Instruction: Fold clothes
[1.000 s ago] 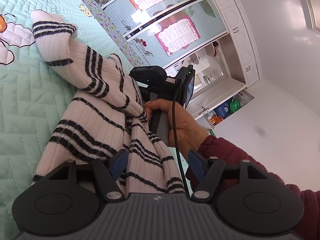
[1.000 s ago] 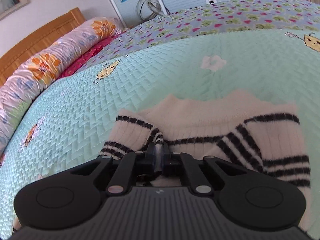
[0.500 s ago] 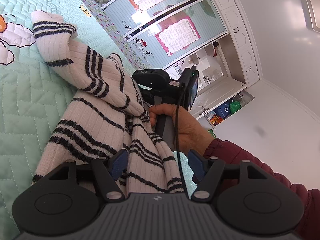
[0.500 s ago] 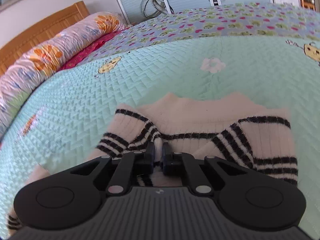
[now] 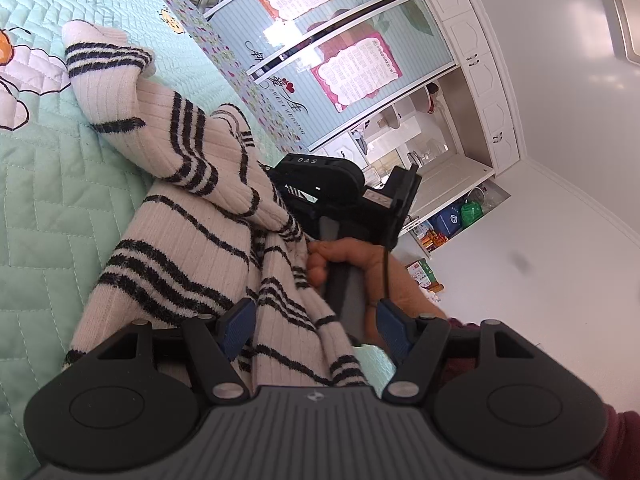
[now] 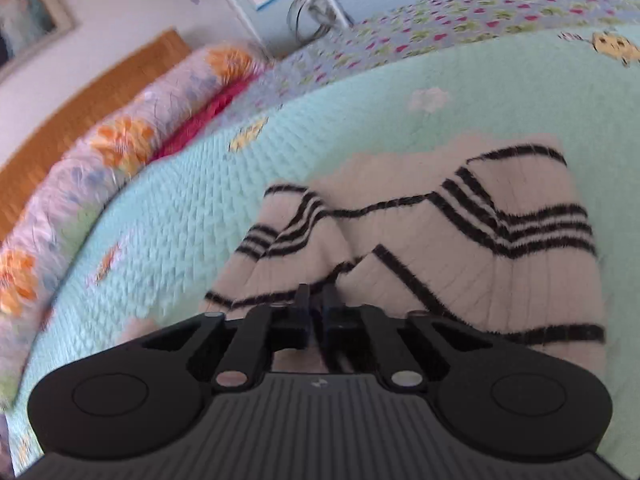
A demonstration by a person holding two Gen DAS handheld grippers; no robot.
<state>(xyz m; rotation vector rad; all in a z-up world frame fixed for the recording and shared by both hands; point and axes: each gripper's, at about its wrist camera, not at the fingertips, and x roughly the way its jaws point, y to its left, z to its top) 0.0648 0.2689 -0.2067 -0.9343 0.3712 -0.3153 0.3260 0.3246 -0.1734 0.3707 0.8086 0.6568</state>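
A striped sweater [image 6: 460, 232] on the quilted bed [image 6: 168, 216] is pinched by the right gripper [image 6: 314, 308] and has been drawn across; the left gripper [image 5: 312, 326] is held wide beside it, suggesting a fold underway.

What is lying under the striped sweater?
The cream black-striped knit sweater lies on a mint-green quilted bedspread. Whatever sits beneath its folded layers is covered.

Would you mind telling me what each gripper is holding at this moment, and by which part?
The right gripper is shut on a bunched fold of the striped sweater; which part is unclear. The left gripper is open, holding nothing.
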